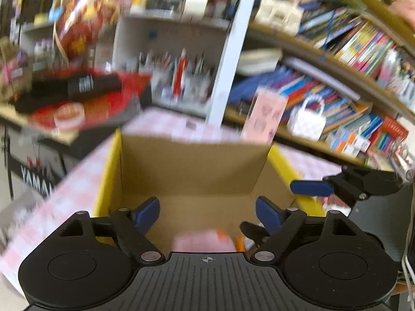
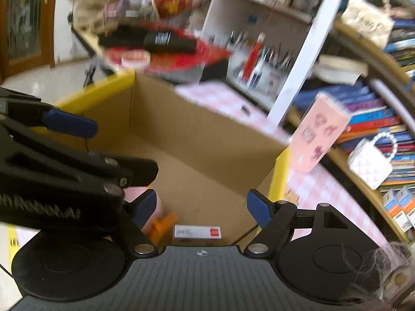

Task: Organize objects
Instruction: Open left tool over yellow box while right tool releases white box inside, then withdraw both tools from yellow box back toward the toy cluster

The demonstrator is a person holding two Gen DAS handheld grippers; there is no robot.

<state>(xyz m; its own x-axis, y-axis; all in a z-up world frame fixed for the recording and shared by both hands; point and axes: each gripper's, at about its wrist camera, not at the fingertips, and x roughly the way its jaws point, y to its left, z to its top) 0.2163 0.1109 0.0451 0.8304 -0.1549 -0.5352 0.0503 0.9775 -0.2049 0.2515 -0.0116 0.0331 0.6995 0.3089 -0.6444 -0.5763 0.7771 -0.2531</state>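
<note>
Pink box (image 2: pixel 320 132) — probably light, stiff card, upright beside the carton (image 2: pixel 207 129); grip its flat faces. Left gripper (image 1: pixel 207 213) and right gripper (image 2: pixel 201 204) spread, empty.

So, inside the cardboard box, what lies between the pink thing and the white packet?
An orange object lies between the pink thing and the white packet on the cardboard box floor, seen in the right wrist view.

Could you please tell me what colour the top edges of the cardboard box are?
Yellow. The cardboard box has yellow rims, clearest in the right wrist view.
</note>
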